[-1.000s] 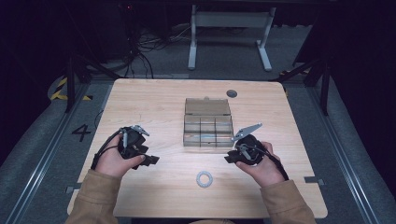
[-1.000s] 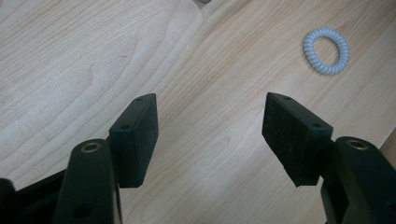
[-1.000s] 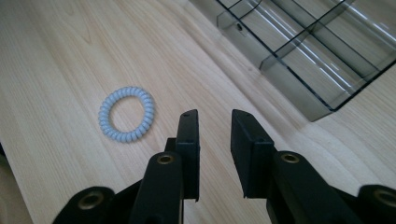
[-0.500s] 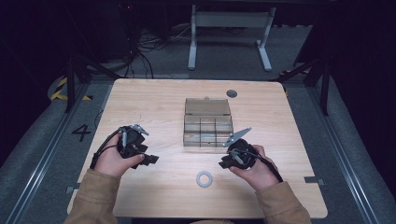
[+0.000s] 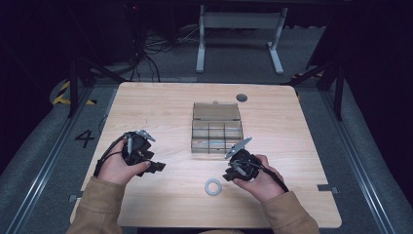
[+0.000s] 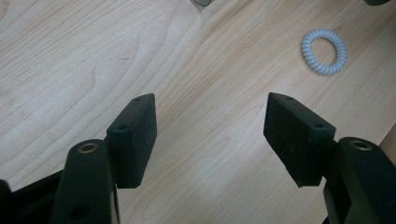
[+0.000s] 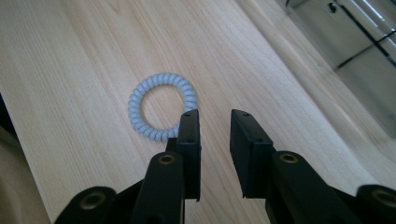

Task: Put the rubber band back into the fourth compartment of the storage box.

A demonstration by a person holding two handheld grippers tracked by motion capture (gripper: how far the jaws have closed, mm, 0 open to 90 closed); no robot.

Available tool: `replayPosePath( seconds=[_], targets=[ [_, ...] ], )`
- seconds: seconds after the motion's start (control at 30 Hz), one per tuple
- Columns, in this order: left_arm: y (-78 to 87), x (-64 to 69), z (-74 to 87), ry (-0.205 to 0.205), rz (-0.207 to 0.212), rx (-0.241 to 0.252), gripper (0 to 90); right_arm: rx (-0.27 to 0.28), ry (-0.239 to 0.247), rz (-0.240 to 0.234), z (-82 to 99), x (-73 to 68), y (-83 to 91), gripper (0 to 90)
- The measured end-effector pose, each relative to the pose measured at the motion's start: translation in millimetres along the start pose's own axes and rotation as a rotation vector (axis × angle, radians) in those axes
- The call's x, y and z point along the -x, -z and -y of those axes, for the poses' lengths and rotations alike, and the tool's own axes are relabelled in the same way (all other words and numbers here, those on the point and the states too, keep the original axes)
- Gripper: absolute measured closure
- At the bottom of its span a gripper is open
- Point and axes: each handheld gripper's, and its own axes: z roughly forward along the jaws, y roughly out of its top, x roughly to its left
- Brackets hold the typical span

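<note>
Pale coiled hair tie (image 5: 213, 187) flat on table (image 5: 160, 109), in front of clear compartment box (image 5: 216, 131). Right gripper (image 7: 214, 122) angled down just beside tie, jaws slightly parted, empty. Left gripper (image 6: 210, 128) well left of tie, jaws just been opening, spread, nothing between.

The spiral hair tie (image 5: 213, 187) is a pale grey-white coil of plastic closed into a small ring with an open middle. It lies flat on the light wooden tabletop, near the front edge, at about 6 o'clock from the clear compartment box and apart from it. In the right gripper view the spiral hair tie (image 7: 161, 106) shows its ribbed turns evenly spaced, unstretched; in the left gripper view the spiral hair tie (image 6: 324, 51) lies at 2 o'clock
</note>
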Motion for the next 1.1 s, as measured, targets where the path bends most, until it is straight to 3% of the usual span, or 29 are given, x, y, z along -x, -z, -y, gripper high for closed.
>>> replayPosePath(
  seconds=[0.53,1.1],
  targets=[
    [-2.3,1.0,-1.0,-0.011,0.004,-0.011,35.3,-0.038,0.040,0.000,-6.3,-13.3,-31.4,73.2],
    [-4.0,2.1,-1.4,-0.013,0.007,-0.017,34.9,-0.039,0.046,0.042,-7.6,-15.1,-42.8,73.0]
  ],
)
